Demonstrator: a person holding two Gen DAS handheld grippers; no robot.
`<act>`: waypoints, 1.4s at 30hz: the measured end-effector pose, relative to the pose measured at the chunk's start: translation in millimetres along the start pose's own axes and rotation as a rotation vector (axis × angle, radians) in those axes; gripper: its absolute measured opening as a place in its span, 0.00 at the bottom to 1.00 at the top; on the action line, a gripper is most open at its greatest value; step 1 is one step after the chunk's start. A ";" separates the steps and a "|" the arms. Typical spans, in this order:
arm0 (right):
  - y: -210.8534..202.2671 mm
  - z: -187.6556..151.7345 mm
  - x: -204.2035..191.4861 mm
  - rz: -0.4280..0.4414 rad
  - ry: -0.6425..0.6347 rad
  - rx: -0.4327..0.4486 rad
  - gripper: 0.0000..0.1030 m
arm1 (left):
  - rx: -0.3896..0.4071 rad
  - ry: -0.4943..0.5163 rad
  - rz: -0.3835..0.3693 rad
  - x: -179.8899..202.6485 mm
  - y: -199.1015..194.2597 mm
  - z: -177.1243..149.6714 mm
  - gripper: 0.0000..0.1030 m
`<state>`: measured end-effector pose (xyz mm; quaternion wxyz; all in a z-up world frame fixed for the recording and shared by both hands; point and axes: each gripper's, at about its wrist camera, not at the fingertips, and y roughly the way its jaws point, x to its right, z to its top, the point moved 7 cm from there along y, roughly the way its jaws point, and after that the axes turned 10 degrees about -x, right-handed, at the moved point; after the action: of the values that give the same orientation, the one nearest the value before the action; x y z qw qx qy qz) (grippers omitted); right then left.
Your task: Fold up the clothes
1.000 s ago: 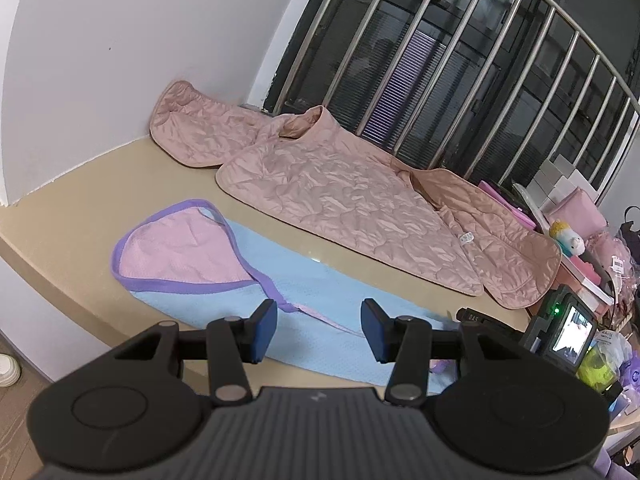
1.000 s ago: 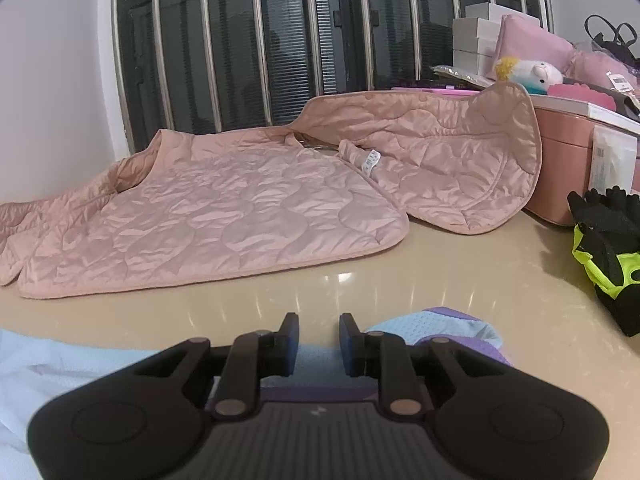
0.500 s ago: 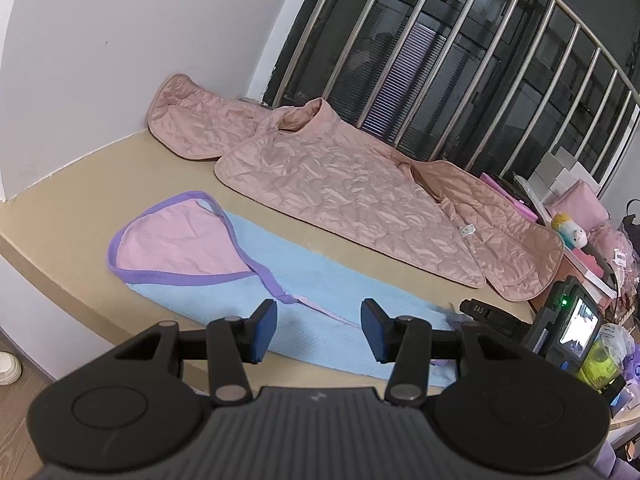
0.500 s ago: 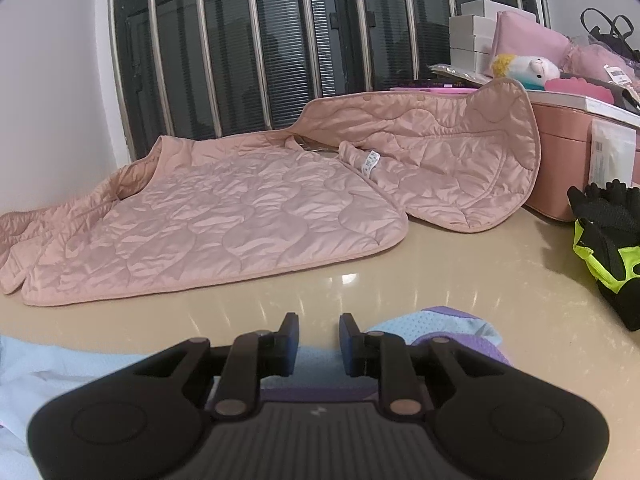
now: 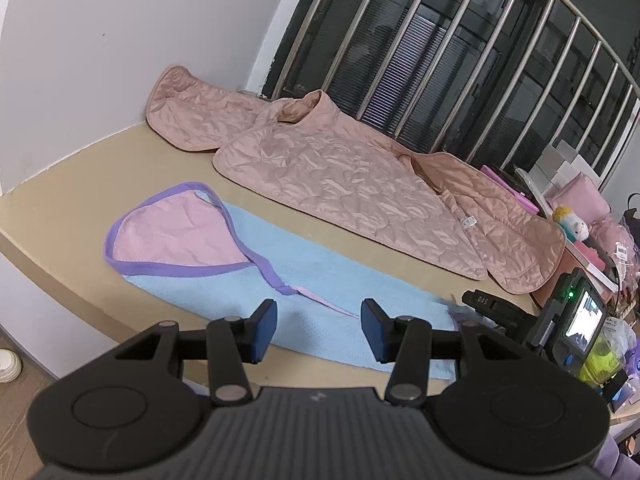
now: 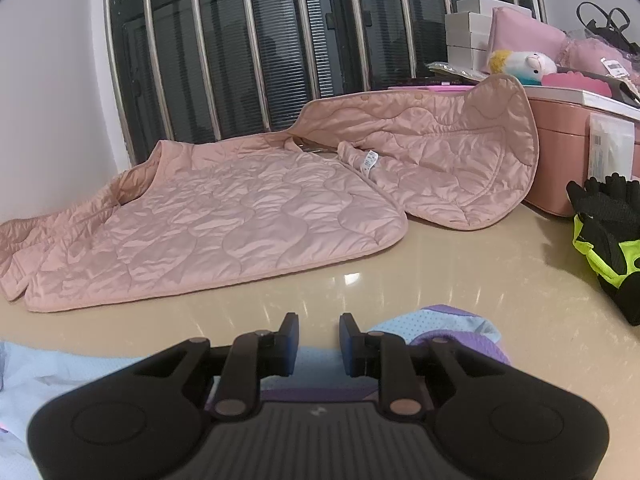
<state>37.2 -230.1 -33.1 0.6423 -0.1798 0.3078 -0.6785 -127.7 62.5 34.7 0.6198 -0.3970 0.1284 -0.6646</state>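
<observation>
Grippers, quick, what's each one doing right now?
Left gripper: open, holding nothing, above the blue garment.
Right gripper: open, narrower gap, nothing between its fingers.

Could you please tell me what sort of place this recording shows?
Probably a home room: a beige ledge below a barred window, with a quilted pink jacket spread out and a plush toy on storage boxes.

The left wrist view looks down from above the table's near edge. The right wrist view sits low, close over the table (image 6: 460,280). Both share the pink quilted jacket (image 5: 340,176)
</observation>
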 end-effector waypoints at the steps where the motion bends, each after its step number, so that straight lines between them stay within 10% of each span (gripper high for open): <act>1: -0.2 -0.1 -0.1 0.002 -0.001 0.000 0.20 | -0.001 -0.001 0.000 -0.2 0.5 -0.2 0.46; 14: -5.2 0.3 8.1 -0.012 0.056 0.034 0.27 | 0.006 -0.191 -0.040 -53.7 22.4 16.8 0.45; 27: -16.3 -0.5 8.4 0.047 0.070 0.070 0.41 | 0.034 -0.266 0.136 -126.4 52.6 68.5 0.46; 34: -97.0 -14.4 56.3 0.041 0.129 0.180 0.65 | -0.010 -0.134 0.064 -56.5 81.4 71.0 0.50; 42: -97.0 -50.9 109.1 -0.016 0.297 0.072 0.64 | -0.134 0.034 -0.119 49.8 123.6 24.6 0.52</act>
<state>-81.3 -329.2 -24.6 0.5905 -0.0567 0.3733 -0.7132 -17.4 -0.2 -12.8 0.5489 -0.4331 0.1592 -0.6970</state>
